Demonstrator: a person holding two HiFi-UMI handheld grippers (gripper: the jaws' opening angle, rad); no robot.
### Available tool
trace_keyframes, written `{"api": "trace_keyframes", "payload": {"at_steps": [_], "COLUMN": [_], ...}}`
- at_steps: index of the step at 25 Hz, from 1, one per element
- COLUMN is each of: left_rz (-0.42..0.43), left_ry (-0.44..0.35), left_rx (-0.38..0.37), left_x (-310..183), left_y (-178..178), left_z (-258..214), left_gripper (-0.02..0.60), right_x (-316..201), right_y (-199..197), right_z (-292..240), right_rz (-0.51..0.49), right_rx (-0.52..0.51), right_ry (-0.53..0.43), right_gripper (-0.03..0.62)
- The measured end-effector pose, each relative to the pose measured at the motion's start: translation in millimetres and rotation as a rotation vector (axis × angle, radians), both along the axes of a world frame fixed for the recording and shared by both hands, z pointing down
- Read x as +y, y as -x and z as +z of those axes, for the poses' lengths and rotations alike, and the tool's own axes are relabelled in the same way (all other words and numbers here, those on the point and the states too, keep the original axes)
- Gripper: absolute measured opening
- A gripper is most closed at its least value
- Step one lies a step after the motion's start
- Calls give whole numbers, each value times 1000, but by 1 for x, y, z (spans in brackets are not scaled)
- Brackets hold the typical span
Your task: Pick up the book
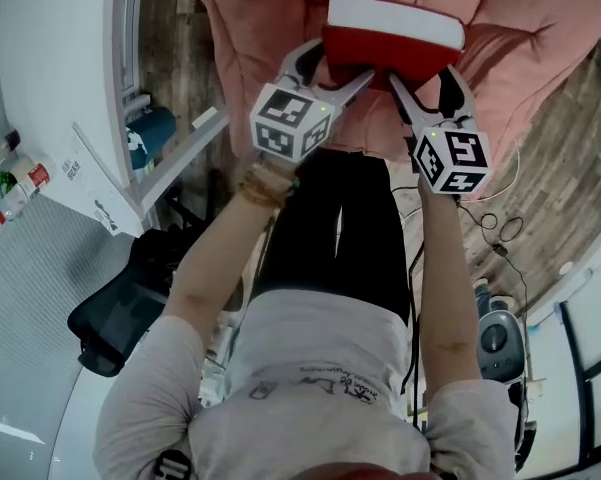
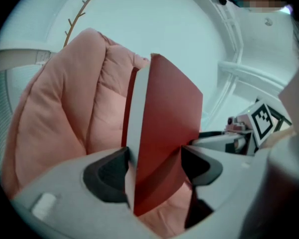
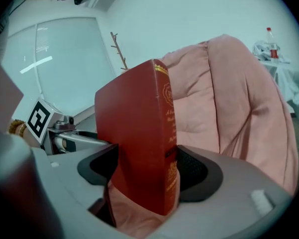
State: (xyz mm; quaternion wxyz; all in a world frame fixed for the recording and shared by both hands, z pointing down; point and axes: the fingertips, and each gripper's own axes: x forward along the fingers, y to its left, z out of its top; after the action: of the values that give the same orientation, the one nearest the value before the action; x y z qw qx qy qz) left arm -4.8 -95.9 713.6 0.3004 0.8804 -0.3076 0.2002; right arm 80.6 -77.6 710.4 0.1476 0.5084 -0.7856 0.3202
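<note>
The book (image 1: 392, 40) lies crosswise ahead of both tongs, the left gripper (image 1: 342, 70) pinching its near edge at one end, the right gripper (image 1: 427, 86) at the other, over the cushion (image 1: 245, 28)

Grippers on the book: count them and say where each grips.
2. The left gripper clamps the red book's left side, at the page edge; the right gripper clamps its right side, by the spine.

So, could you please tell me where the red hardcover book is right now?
In the head view the red hardcover book sits top centre, held by the left gripper and right gripper, over the pink quilted cushion.
</note>
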Motion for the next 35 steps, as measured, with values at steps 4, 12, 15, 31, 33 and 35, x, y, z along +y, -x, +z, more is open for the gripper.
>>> {"api": "trace_keyframes", "payload": {"at_steps": [4, 12, 15, 31, 33, 35], "left_rz": [-1, -17, -18, -16, -14, -17], "left_ry": [-86, -233, -287, -513, -546, -571], "left_rx": [21, 60, 70, 153, 155, 168], "left_x": [-15, -31, -32, -5, 2, 9], "left_y": [-9, -16, -20, -22, -20, -19], "left_z": [-66, -196, -248, -468, -490, -511], "left_gripper": [334, 331, 330, 325, 325, 324], "right_x": [-16, -30, -31, 0, 6, 14], "right_y": [-9, -16, -20, -23, -20, -18], "right_z": [-63, -195, -245, -463, -485, -506], "right_rz": [-5, 6, 15, 35, 32, 32], "right_rx": [36, 88, 102, 156, 163, 172], "right_ry": [-88, -246, -299, -536, -569, -595], "right_gripper": [371, 360, 357, 341, 341, 340]}}
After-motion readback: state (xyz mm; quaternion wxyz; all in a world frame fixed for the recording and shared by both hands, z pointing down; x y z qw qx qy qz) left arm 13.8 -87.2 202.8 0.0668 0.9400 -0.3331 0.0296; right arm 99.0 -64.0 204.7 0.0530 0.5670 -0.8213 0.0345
